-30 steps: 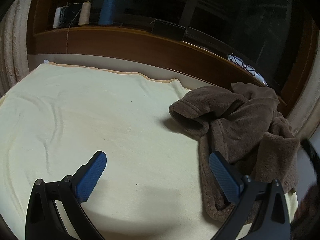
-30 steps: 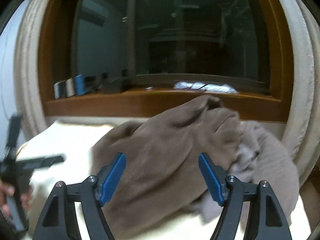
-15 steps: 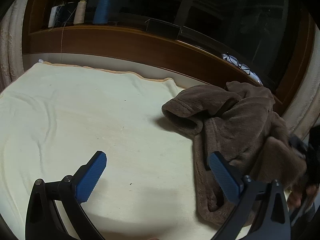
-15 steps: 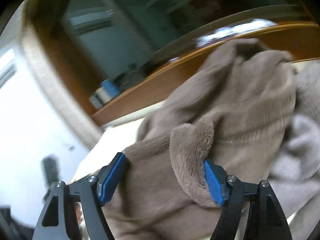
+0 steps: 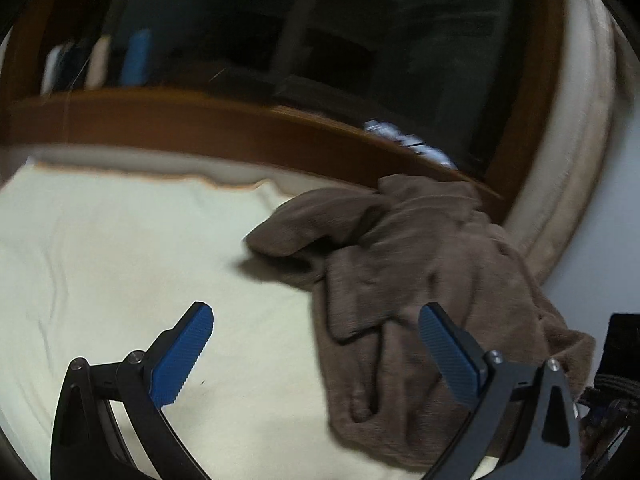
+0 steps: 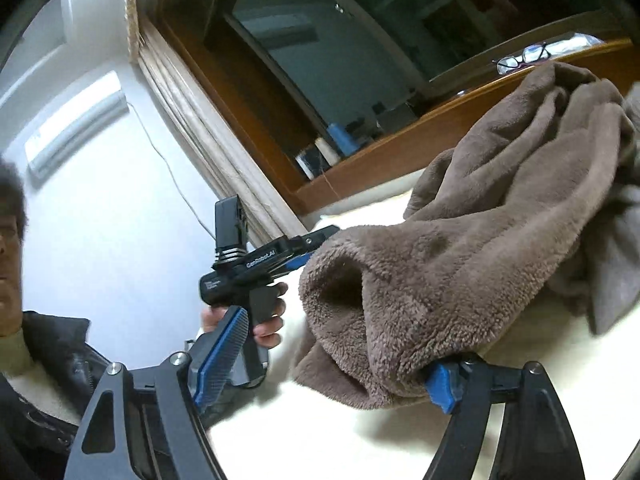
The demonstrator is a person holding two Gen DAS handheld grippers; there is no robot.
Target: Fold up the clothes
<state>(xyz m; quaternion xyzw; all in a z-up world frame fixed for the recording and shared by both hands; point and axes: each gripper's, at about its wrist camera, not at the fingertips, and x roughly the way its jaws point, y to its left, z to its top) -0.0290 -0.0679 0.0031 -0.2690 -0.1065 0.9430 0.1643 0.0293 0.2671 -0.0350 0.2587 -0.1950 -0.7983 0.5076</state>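
Note:
A crumpled brown fleece garment (image 5: 404, 280) lies on the right side of a cream blanket (image 5: 120, 264). My left gripper (image 5: 316, 352) is open and hovers over the blanket, its right finger over the garment's near edge. In the right wrist view the garment (image 6: 472, 240) fills the right half, with a cuff opening facing me. My right gripper (image 6: 332, 356) is open, and the cuff drapes over its right finger (image 6: 440, 384). The left gripper (image 6: 256, 264) shows there too, held in a hand behind the cuff.
A wooden window sill (image 5: 240, 132) runs along the far edge of the blanket, with thread spools (image 5: 136, 56) and glasses (image 6: 520, 60) on it. Cream curtains (image 5: 572, 152) hang at the right. The person's face and dark jacket (image 6: 36, 380) are at the left.
The right gripper has swung down and left under the garment's cuff, which now drapes over its right finger. The left gripper has shifted right, toward the garment.

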